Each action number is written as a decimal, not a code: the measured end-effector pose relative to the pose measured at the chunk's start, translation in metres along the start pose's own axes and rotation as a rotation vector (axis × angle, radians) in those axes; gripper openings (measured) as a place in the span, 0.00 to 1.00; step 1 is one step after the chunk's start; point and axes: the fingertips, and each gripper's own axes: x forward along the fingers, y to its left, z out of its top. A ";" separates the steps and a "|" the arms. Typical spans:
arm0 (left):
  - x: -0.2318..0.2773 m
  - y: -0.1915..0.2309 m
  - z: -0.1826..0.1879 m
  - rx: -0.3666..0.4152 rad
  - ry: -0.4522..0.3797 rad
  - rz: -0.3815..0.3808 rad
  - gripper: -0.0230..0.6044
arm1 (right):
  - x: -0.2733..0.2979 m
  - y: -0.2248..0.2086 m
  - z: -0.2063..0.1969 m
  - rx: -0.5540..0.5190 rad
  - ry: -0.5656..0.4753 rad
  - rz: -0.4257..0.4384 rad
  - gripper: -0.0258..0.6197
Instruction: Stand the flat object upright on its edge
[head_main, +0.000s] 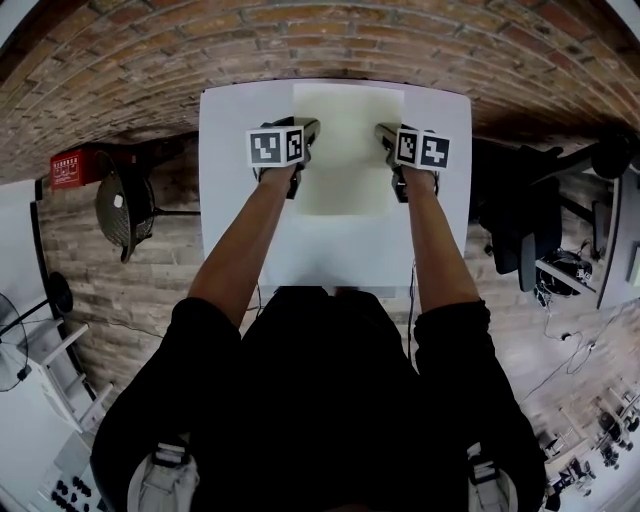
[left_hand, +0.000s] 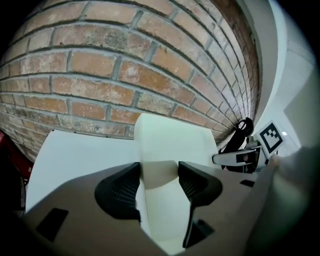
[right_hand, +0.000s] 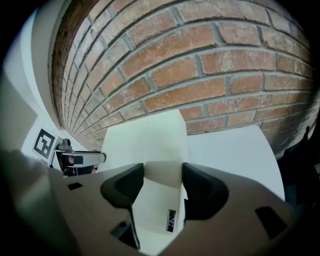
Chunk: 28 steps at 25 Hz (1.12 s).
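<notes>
With the flat panel (head_main: 348, 150) on the white table (head_main: 230, 200) at 12 o'clock, left gripper (left_hand: 159, 180) wide astride its 9 o'clock edge, right gripper (right_hand: 162, 182) wide astride its 3 o'clock edge, close both evenly before tilting it upright.

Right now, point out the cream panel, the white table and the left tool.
cream panel (head_main: 348, 150), head view, middle of its top face.
white table (head_main: 330, 255), head view, bare strip nearest the person.
left tool (left_hand: 159, 172), left gripper view, midway between its fingertips.
</notes>
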 end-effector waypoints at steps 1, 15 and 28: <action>-0.005 -0.004 0.000 0.006 -0.006 0.001 0.43 | -0.007 0.002 0.000 -0.009 -0.011 -0.003 0.41; -0.070 -0.045 0.010 0.084 -0.103 0.032 0.43 | -0.076 0.028 0.004 -0.068 -0.133 -0.009 0.42; -0.119 -0.082 0.032 0.212 -0.312 0.038 0.43 | -0.128 0.046 0.023 -0.188 -0.297 0.020 0.42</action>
